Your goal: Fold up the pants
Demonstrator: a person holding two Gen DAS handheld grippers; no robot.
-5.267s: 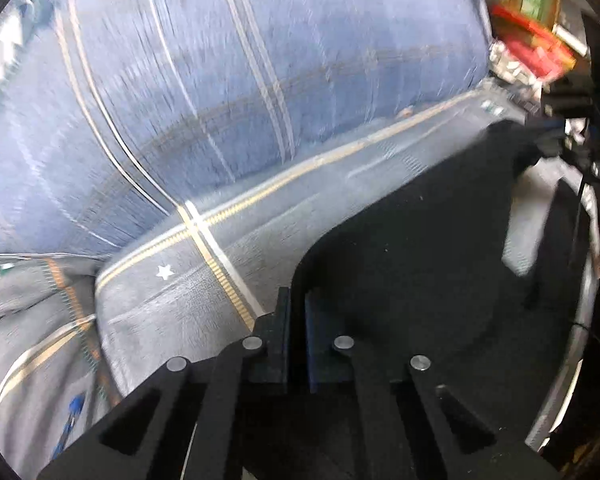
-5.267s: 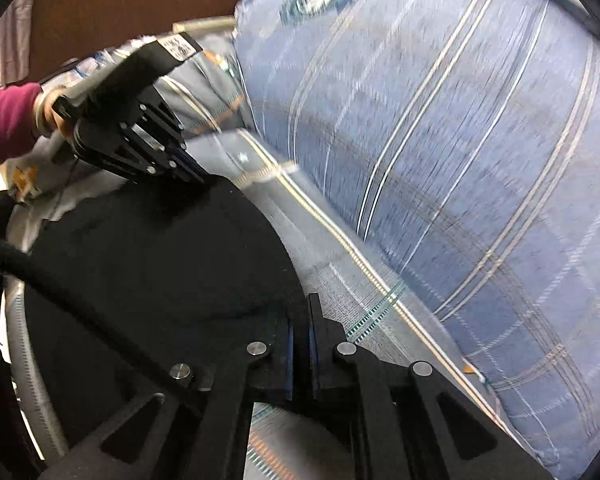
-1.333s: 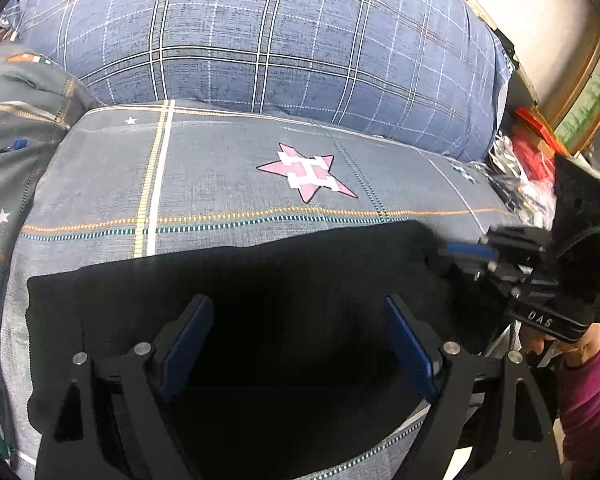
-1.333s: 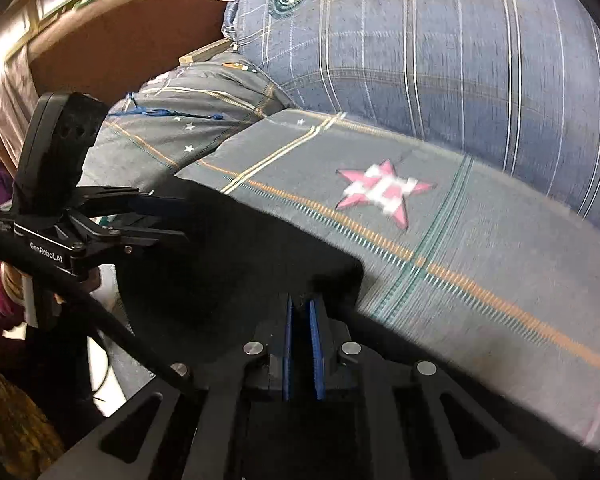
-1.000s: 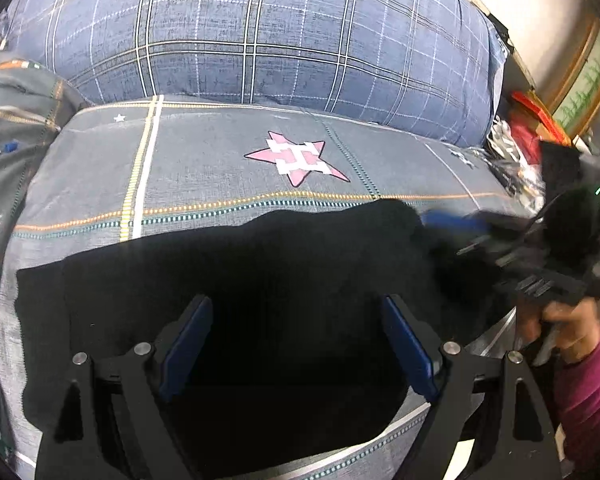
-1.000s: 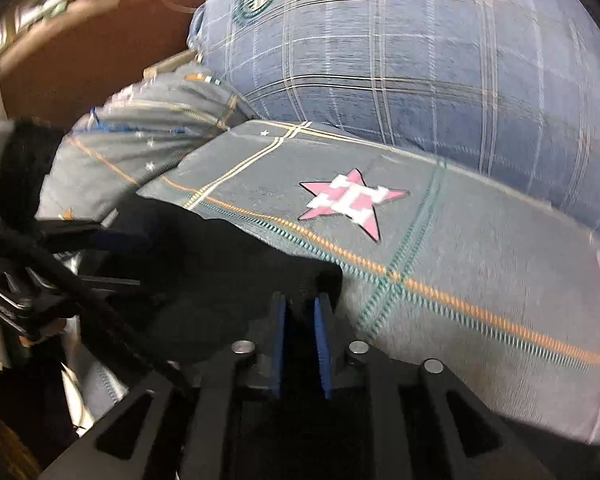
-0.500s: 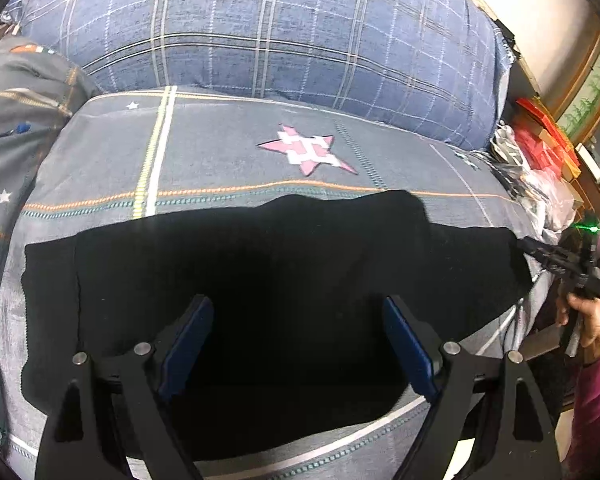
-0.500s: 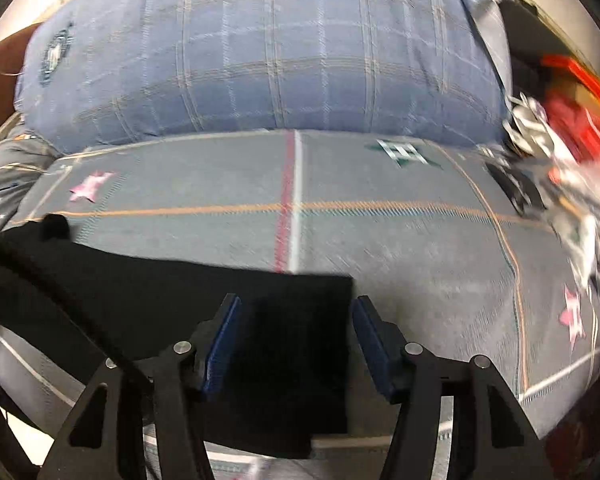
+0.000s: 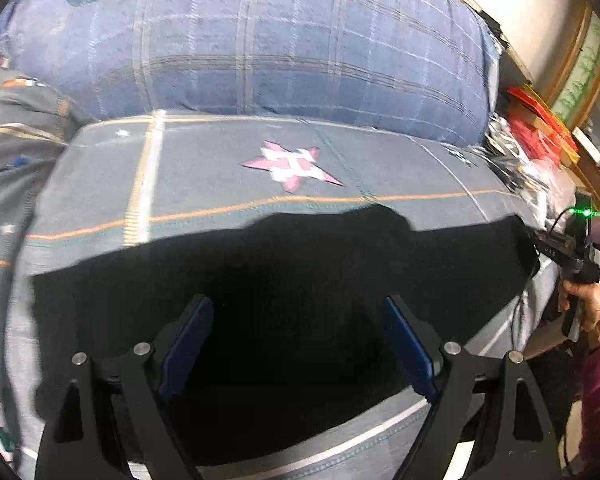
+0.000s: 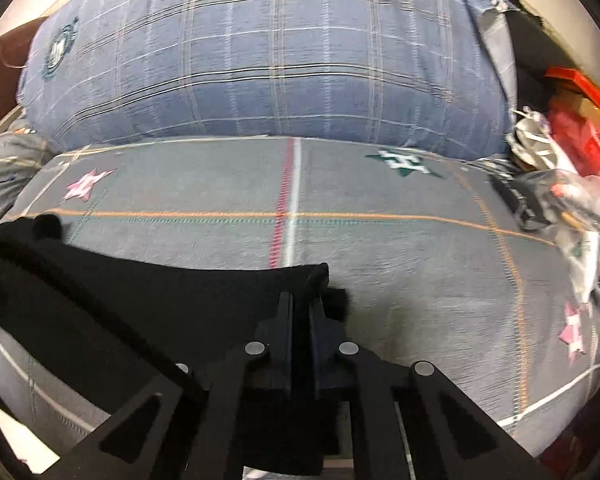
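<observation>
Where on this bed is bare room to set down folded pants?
Free: the gray sheet between the blue plaid pillow and the black pants, around the green star. Crowded: the right edge, with bags and red boxes.

Your left gripper (image 9: pixel 296 344) is a matte black angular frame with triangular cut-outs, silver round screws on its arms and blue pads lining its jaws. Your right gripper (image 10: pixel 300 312) has the same black frame and silver screws. Seen from the left wrist, its black handle carries white lettering, a thin black cable and a green light. Your right hand (image 9: pixel 588 308) shows bare skin and a magenta sleeve.
</observation>
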